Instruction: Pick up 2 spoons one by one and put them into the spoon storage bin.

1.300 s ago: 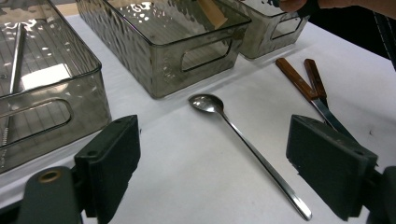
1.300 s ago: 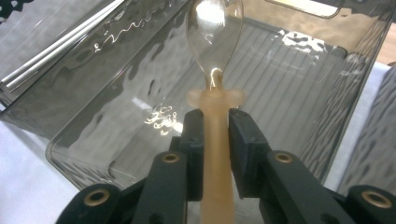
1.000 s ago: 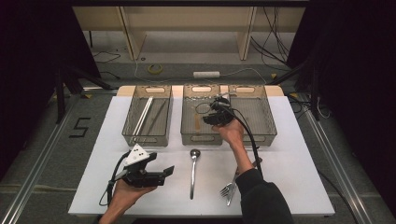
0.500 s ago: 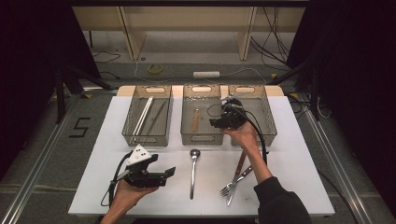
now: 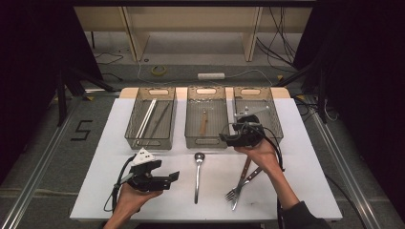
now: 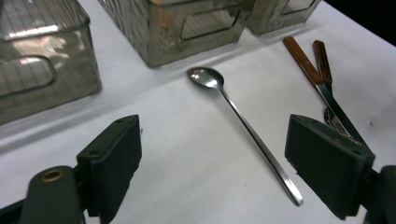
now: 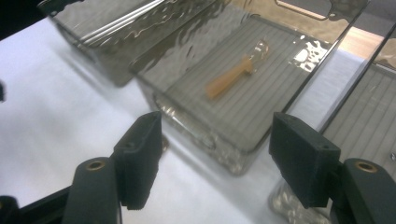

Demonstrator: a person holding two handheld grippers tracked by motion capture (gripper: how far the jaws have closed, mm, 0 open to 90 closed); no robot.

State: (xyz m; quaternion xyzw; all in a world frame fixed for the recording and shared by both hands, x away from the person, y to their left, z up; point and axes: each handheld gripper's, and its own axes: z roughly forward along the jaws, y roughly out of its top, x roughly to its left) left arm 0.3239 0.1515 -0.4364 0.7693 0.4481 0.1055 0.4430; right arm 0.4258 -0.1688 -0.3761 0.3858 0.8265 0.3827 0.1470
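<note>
While the sorting was under way, the steel spoon (image 6: 243,116) lay loose on the white table (image 5: 305,157), bowl towards the bins and handle towards the person, directly between the wide-set jaws of the left gripper (image 6: 229,163), which hovered low over the near edge. I judged it was lined up that way so the jaws could close across the slim handle without any turning. That gripper held nothing.

Just beside the spoon, to its right, two wooden-handled pieces (image 5: 244,179) lay crossed, one plainly a fork, the other's head too tangled with it to tell. They looked like they were waiting their turn.

Farther out, the right gripper (image 5: 228,139) sat above the front edge of the middle bin (image 5: 206,141) and the right bin (image 5: 273,125), jaws spread wide and empty. The middle bin held a short wooden-handled utensil (image 7: 233,74) on its ribbed floor, which suggested each bin took one kind of cutlery. The left bin (image 5: 152,141) held long thin sticks, probably chopsticks, and the right bin showed a few small pale bits I could not make out.

As for writing, the only mark I could read was a dark "5" (image 5: 82,130) on the grey floor to the left of the table. No brand showed on the bins or cutlery.
</note>
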